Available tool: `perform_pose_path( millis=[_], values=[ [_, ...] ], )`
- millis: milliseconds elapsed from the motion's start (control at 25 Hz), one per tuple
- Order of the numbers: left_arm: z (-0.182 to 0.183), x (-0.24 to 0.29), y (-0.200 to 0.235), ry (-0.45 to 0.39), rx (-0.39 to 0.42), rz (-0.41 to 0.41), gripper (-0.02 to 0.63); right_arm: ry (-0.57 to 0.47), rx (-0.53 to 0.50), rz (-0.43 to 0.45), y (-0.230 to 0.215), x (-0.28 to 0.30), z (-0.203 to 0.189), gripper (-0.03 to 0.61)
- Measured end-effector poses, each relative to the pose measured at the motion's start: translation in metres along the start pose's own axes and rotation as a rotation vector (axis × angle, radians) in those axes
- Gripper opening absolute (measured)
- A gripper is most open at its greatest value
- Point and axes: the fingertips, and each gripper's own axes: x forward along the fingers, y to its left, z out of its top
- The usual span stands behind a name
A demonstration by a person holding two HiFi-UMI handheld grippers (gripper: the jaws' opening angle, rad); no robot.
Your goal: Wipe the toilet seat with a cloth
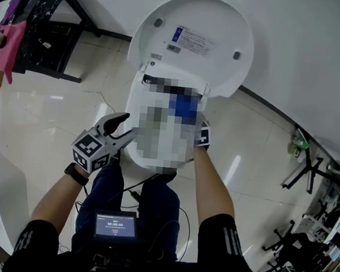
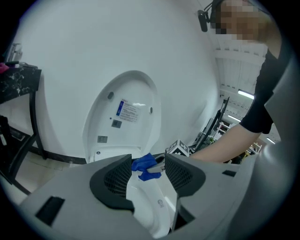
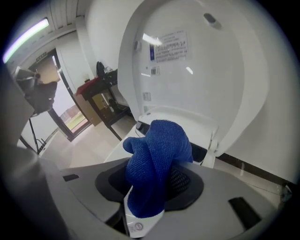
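1. Step in hand. We judge that wiping is under way at the rear of the seat (image 1: 135, 108), close to the hinge below the raised lid (image 1: 191, 39).

2. Tool state.
- The right gripper (image 3: 157, 183) is clamped on the cloth (image 3: 157, 161). The blue fabric bunches up between and above the jaws.
- The left gripper (image 2: 147, 180) has its jaws apart with nothing between them. In the head view, the left gripper (image 1: 124, 128) sits beside the toilet's left edge.

3. Location of the cloth. In the head view, the cloth (image 1: 183, 105) lies over the back of the seat, in front of the lid hinge, with the right gripper (image 1: 199, 129) just behind it.

4. Next move. We expect a sweep of the cloth forward along the seat ring. This calls for steady downward pressure and a firm clamp so that the bunched fabric does not slip out. We keep the left gripper clear of the path.

5. View comparison.
- The head view gives the layout of both arms, but a mosaic patch covers most of the seat. We cannot confirm contact there.
- The left gripper view looks between its own jaws and shows the cloth (image 2: 146, 167) low, at the back of the seat (image 2: 147, 206).
- Only the right gripper view shows the grip itself, with the lid (image 3: 201, 65) close behind.
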Motion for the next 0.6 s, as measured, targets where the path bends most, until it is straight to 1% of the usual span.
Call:
perform_pose_path(
  millis=[120, 200, 320, 440, 600],
  values=[
    [-0.012, 0.006, 0.004, 0.002, -0.014, 0.008, 0.212, 0.075, -0.040, -0.006, -0.012, 0.038, -0.025, 0.186],
    [-0.026, 0.011, 0.006, 0.008, -0.009, 0.004, 0.212, 0.116, -0.057, -0.020, -0.023, 0.059, -0.040, 0.186],
    [-0.042, 0.018, 0.008, 0.003, -0.047, 0.019, 0.212, 0.152, -0.060, -0.037, -0.036, 0.083, -0.060, 0.186],
    [-0.060, 0.022, 0.015, -0.005, -0.066, 0.034, 0.212, 0.169, -0.089, -0.039, -0.035, 0.098, -0.064, 0.189],
    [-0.068, 0.027, 0.022, -0.005, -0.084, 0.050, 0.212, 0.188, -0.155, -0.081, -0.033, 0.105, -0.057, 0.195]
  ],
)
